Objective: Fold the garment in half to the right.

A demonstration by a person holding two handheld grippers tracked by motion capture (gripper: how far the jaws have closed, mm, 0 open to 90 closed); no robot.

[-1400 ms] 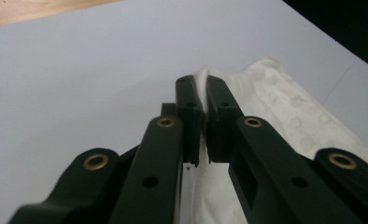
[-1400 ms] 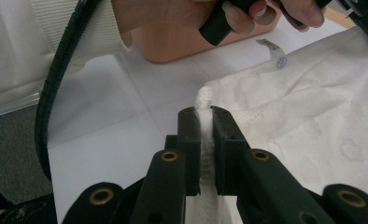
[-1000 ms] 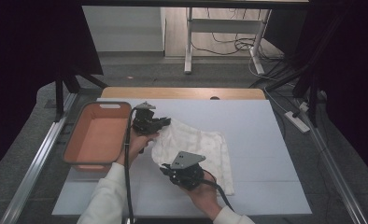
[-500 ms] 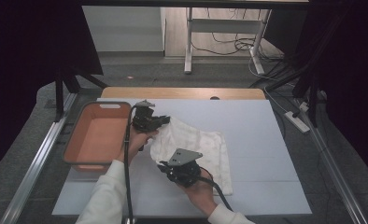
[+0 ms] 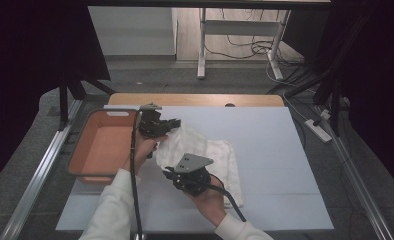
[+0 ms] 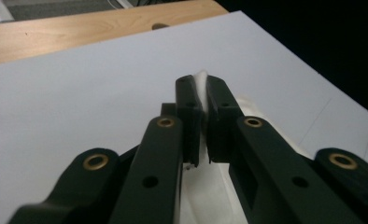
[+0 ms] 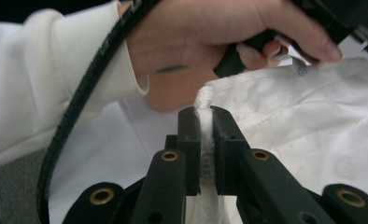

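Observation:
A white towel (image 5: pixel 212 155) lies partly folded on the white table top (image 5: pixel 265 135). My left gripper (image 5: pixel 171 125) is shut on the towel's far left corner, and white cloth (image 6: pixel 201 86) shows pinched between its jaws. My right gripper (image 5: pixel 172 176) is shut on the towel's near left edge, with a bunched fold of cloth (image 7: pixel 205 100) squeezed between its jaws. In the right gripper view, the hand (image 7: pixel 210 42) holding the left gripper and its white sleeve (image 7: pixel 46 74) sit just beyond the pinched fold.
An orange tray (image 5: pixel 101 145) with a grey rim stands at the table's left side, close to the left hand. A wooden strip (image 5: pixel 195 99) runs along the table's far edge. Black cables (image 5: pixel 133 185) trail from both grippers toward the near edge.

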